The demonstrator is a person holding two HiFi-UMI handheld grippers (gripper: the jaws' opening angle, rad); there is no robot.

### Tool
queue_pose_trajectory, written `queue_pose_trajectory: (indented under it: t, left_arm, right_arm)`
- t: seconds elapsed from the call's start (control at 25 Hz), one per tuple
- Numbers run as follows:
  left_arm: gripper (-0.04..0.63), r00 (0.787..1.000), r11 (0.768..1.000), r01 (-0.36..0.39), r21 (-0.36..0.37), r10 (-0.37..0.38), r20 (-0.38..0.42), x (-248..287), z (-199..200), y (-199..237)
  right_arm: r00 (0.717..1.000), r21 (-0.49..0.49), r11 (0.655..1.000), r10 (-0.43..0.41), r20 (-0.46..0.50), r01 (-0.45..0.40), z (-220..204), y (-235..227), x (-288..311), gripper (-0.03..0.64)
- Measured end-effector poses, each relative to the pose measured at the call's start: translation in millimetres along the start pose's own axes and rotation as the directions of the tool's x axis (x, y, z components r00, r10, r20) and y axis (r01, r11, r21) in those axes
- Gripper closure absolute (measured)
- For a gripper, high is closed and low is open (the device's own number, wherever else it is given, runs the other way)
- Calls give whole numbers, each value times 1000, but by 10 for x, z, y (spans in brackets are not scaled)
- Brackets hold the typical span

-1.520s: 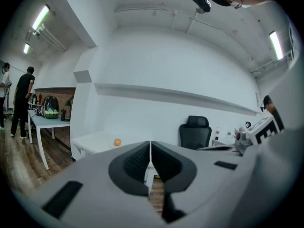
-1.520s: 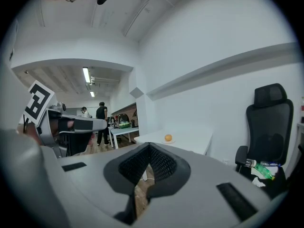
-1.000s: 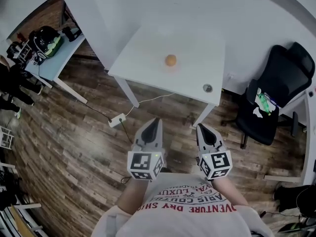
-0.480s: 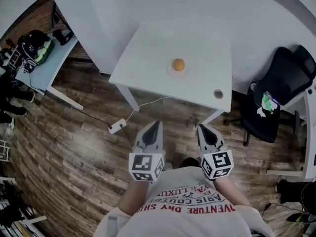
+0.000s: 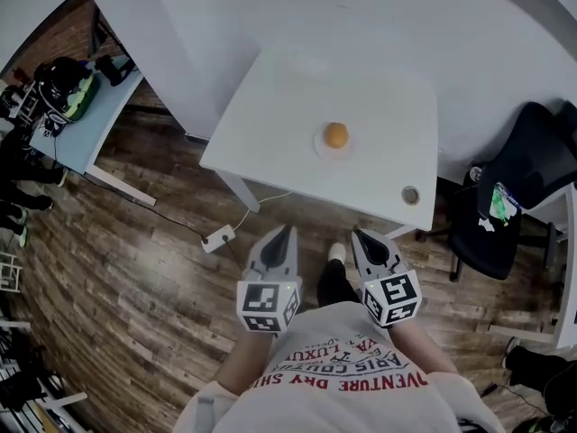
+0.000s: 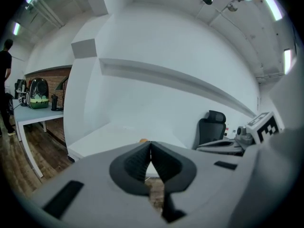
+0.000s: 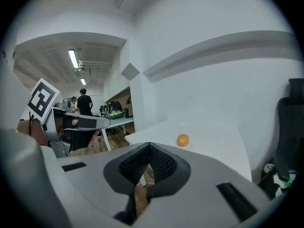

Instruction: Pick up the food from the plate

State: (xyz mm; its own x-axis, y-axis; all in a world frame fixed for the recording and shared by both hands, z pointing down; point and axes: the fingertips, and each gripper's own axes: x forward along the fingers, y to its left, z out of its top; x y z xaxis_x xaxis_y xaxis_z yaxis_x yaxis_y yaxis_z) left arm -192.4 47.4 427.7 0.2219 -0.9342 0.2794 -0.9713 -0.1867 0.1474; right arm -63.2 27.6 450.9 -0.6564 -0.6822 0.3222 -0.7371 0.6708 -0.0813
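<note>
My left gripper (image 5: pixel 286 233) and right gripper (image 5: pixel 359 236) hang side by side above the brown wood-plank floor (image 5: pixel 135 269), just short of the white rectangular desk (image 5: pixel 270 115). The jaws of both are clenched together on nothing. The small round orange piece of food (image 5: pixel 336 134) sits on a pale round plate (image 5: pixel 320 146) near the middle of that desk, well apart from both grippers.
</note>
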Motion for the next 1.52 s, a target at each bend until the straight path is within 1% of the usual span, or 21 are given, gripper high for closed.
queue_pose_trajectory:
  t: [0.12, 0.24, 0.44, 0.56, 0.68, 0.84, 0.96, 1.12, 1.32, 1.52]
  left_arm:
    - [588, 1000, 1000, -5, 4, 5, -18, 383, 103, 82]
    - [588, 999, 1000, -9, 19, 10, -40, 822, 219, 126]
    - [588, 997, 999, -7, 38, 10, -81, 1564, 402, 71]
    - [588, 995, 999, 10, 39, -6, -99, 1981, 475, 20]
    - [588, 994, 999, 16, 47, -11, -111, 2359, 531, -14]
    - [588, 994, 998, 11, 70, -3, -113, 2730, 584, -61]
    - [588, 990, 997, 10, 71, 0, -142, 2896, 516, -72]
    - [588, 983, 998, 5, 62, 6, -181, 3048, 381, -41]
    - [586, 974, 999, 18, 39, -9, -226, 3227, 208, -5]
    - [580, 959, 999, 41, 4, -38, -282, 3432, -15, 54]
  right_arm:
    - [1000, 7, 1000, 9, 2, -9, 133, -259, 289, 612]
    - [1000, 22, 1000, -2, 13, 2, 295, -629, 544, 612]
    - [1000, 49, 998, -28, 6, 27, 484, -1341, 884, 612]
    - [1000, 46, 999, -14, 7, 14, 588, -1648, 1089, 612]
    - [1000, 56, 998, 0, 0, 0, 613, -1887, 1266, 612]
    - [1000, 68, 998, 8, -23, -6, 567, -2169, 1447, 612]
    - [999, 84, 996, 9, -34, -6, 534, -2295, 1561, 612]
    - [998, 91, 996, 24, -52, -19, 486, -2337, 1705, 612]
    - [995, 89, 996, 30, -96, -22, 323, -2348, 1898, 612]
    - [990, 121, 993, 19, -143, -1, 135, -2403, 2013, 612]
